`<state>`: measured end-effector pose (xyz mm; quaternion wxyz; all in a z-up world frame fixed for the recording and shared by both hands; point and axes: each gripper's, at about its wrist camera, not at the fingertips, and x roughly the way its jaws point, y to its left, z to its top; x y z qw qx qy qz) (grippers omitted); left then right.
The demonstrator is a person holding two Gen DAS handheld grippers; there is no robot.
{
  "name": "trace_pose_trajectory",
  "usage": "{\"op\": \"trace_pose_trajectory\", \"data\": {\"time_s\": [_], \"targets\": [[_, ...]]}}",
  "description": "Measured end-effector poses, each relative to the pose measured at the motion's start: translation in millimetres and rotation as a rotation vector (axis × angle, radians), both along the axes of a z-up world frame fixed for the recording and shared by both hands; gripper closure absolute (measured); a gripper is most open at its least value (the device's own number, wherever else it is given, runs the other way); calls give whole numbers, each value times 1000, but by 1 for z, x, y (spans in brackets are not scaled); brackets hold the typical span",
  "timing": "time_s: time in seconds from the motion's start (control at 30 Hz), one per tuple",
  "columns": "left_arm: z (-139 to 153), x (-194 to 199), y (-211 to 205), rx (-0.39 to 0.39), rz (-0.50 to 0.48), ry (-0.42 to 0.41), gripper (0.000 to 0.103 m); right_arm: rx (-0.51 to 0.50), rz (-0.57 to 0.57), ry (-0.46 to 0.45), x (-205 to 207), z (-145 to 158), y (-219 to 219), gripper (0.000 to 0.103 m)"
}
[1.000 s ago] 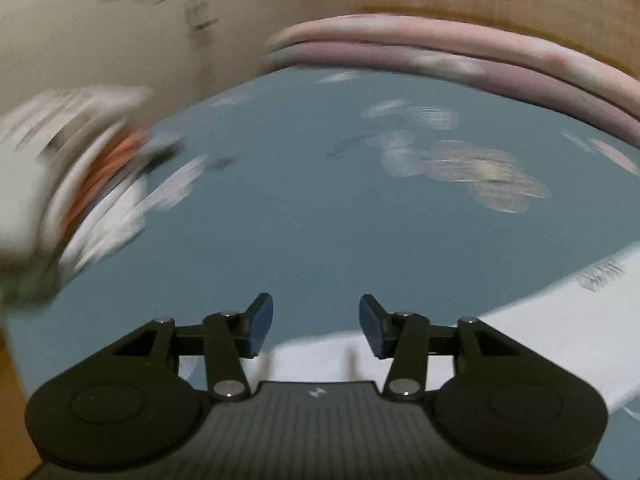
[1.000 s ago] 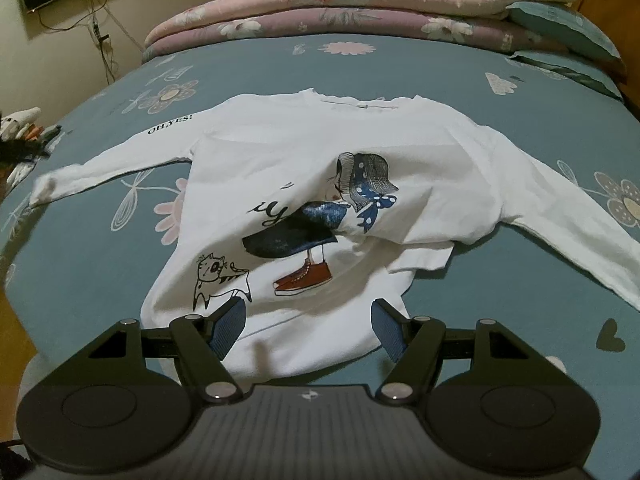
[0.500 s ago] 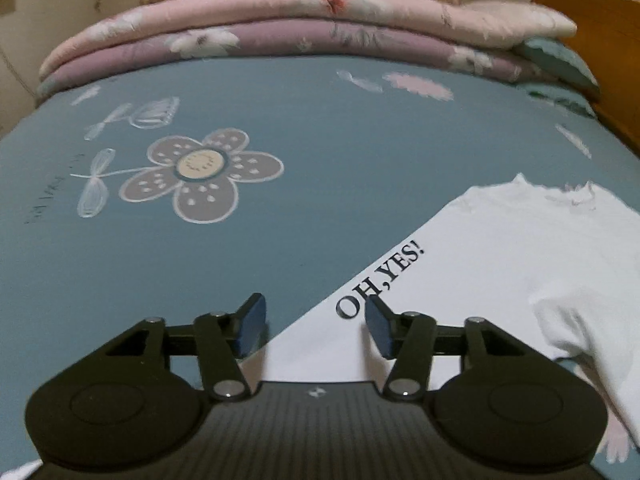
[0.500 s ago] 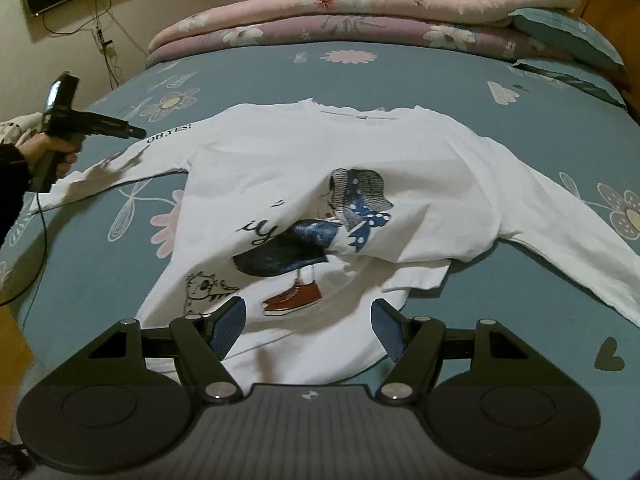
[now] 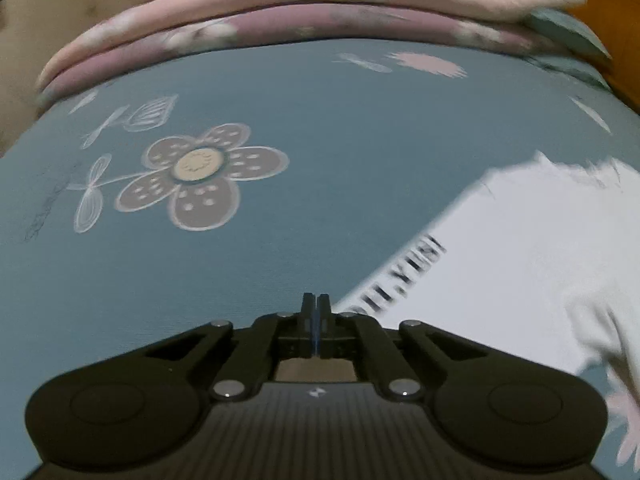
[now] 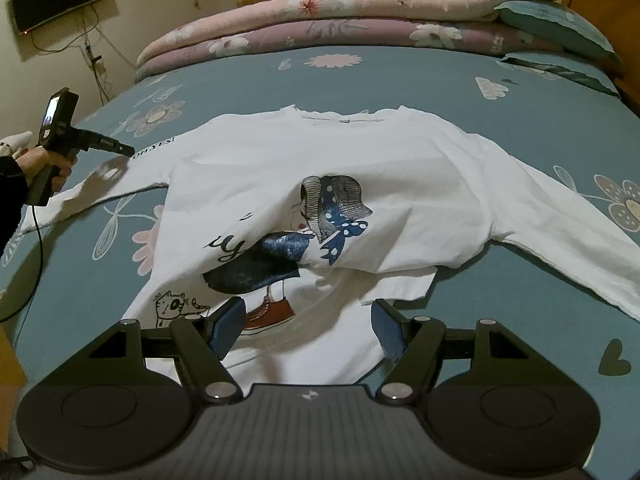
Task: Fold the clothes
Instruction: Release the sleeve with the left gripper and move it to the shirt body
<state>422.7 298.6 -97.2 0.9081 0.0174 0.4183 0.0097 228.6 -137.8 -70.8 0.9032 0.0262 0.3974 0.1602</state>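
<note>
A white long-sleeved shirt [image 6: 320, 168] lies spread face up across the middle of a blue flowered bed [image 6: 400, 76], its collar toward the far side and both sleeves stretched out left and right; the lower part of the body is rumpled, with a fold crossing the printed picture. The right tool [image 6: 308, 328] hovers over the near hem, level and pointing at the far side of the bed, its two blue-padded fingers [image 6: 230, 326] spread wide with nothing between them. At the far left a hand [image 6: 42, 162] in a dark sleeve grips the left tool [image 6: 127, 151] by its pistol handle, wrist roughly level, the tip aimed rightward at the left sleeve [image 6: 100, 184] near the black lettering. In the left wrist view that tool [image 5: 316, 312] has its fingers pressed together (only a thin blue line shows between them), and I cannot tell whether any sleeve cloth [image 5: 520, 248] is caught there. Folded pink quilts [image 6: 360, 12] are stacked along the far edge of the bed.
</note>
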Motion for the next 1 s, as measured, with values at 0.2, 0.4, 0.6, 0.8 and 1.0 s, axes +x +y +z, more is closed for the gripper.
{"op": "trace_pose_trajectory", "data": {"time_s": [0.2, 0.4, 0.6, 0.8, 1.0], "targets": [[12, -16, 3, -38, 40, -52, 99, 27, -20, 0, -3, 3, -6, 30], [34, -51, -37, -22, -66, -62, 83, 55, -40, 6, -8, 4, -10, 30], [43, -104, -109, -19, -259, -62, 65, 76, -36, 17, -21, 2, -9, 30], [36, -178, -181, 28, -425, -94, 47, 191, -120, 33, -21, -23, -35, 42], [18, -239, -223, -12, -455, -101, 36, 256, -172, 44, -9, -47, -50, 44]]}}
